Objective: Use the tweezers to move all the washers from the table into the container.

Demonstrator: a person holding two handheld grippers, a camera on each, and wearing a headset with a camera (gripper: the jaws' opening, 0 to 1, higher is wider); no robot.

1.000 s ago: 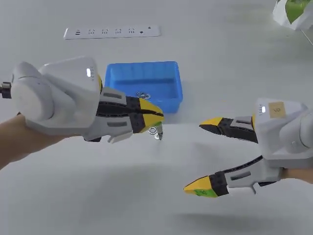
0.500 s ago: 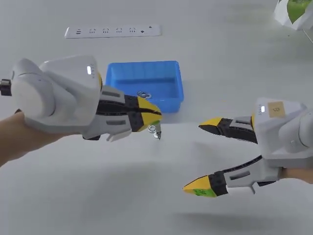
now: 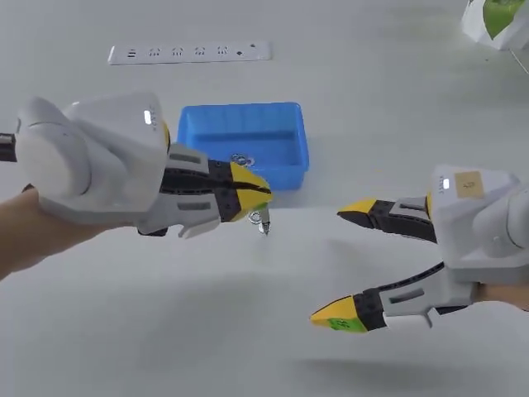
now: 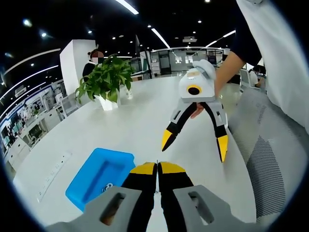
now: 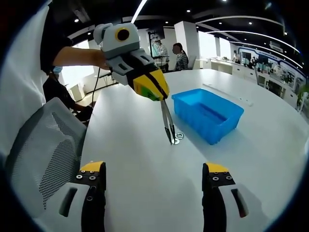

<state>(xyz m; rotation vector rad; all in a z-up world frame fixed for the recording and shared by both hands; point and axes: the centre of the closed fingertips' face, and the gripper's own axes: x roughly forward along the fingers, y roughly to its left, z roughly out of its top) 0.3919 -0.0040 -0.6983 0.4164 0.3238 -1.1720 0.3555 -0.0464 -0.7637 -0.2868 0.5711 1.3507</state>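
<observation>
One washer (image 3: 257,218) is seen at the tips of the tweezers (image 5: 167,119), low over the table (image 3: 248,331) and just on the near side of the blue container (image 3: 273,132). Whether it is truly pinched or merely touched cannot be told, and in the right gripper view a second ring (image 5: 179,136) seems to lie right beside it. The tweezers are clenched between the closed jaws of the left gripper (image 3: 260,198), tips pointed down. A small cluster of washers (image 3: 241,159) is seen lying inside the container, close to its near wall. The right gripper (image 3: 331,265) is held spread wide and empty, well off to the right, out of the play. The pick-up step is judged to be in hand. Next, a firm pinch is called for: the washer is to be lifted clear of the near wall, carried a short way farther over the container, and only then let go.
</observation>
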